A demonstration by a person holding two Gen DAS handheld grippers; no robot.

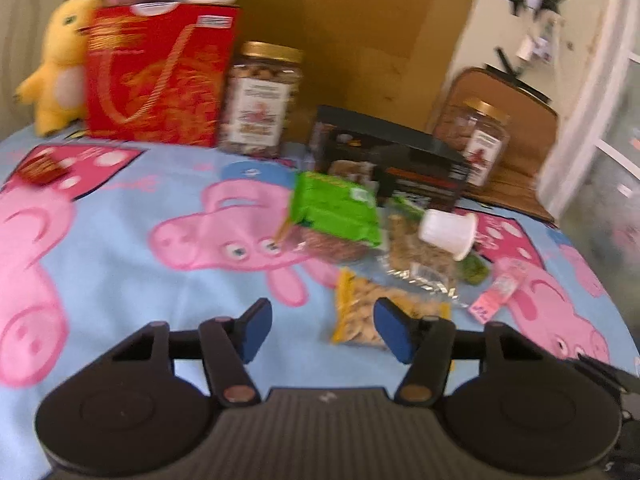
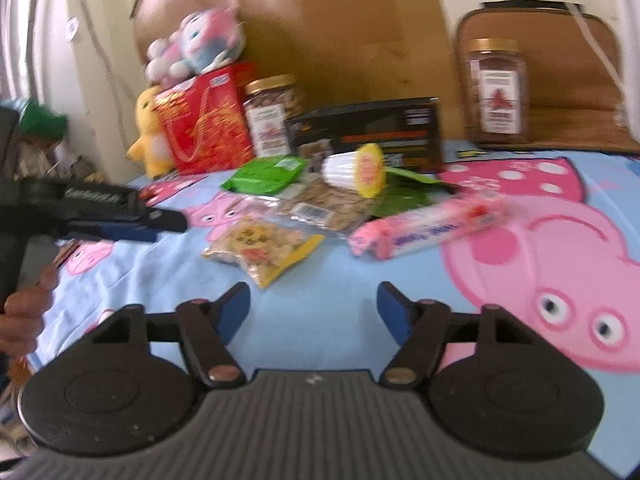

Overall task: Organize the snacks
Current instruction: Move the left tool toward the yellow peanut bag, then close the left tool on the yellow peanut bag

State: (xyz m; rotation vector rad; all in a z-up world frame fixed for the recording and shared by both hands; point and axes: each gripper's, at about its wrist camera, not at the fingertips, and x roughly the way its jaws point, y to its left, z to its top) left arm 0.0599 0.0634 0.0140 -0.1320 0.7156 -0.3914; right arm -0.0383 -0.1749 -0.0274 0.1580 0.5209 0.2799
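Observation:
A pile of snacks lies on a blue cartoon-pig cloth [image 1: 120, 264]: a yellow-edged nut bag [image 1: 360, 312] [image 2: 260, 246], a green packet [image 1: 336, 208] [image 2: 266, 174], a clear seed bag [image 1: 420, 256] [image 2: 328, 204], a white cup with yellow lid [image 1: 448, 232] [image 2: 356, 170], a pink wafer pack [image 1: 500, 290] [image 2: 424, 228] and a black box [image 1: 400, 160] [image 2: 368, 130]. My left gripper [image 1: 320, 326] is open, just before the nut bag; it also shows in the right wrist view [image 2: 160, 224]. My right gripper [image 2: 312, 312] is open and empty, short of the pile.
At the back stand a red gift bag [image 1: 160, 76] [image 2: 204, 124], a gold-lidded nut jar [image 1: 264, 100] [image 2: 272, 112], a yellow plush [image 1: 60, 64] and a cardboard box [image 1: 352, 20]. A second jar [image 1: 480, 140] [image 2: 498, 90] sits on a brown chair [image 2: 560, 80]. A small red packet [image 1: 40, 168] lies far left.

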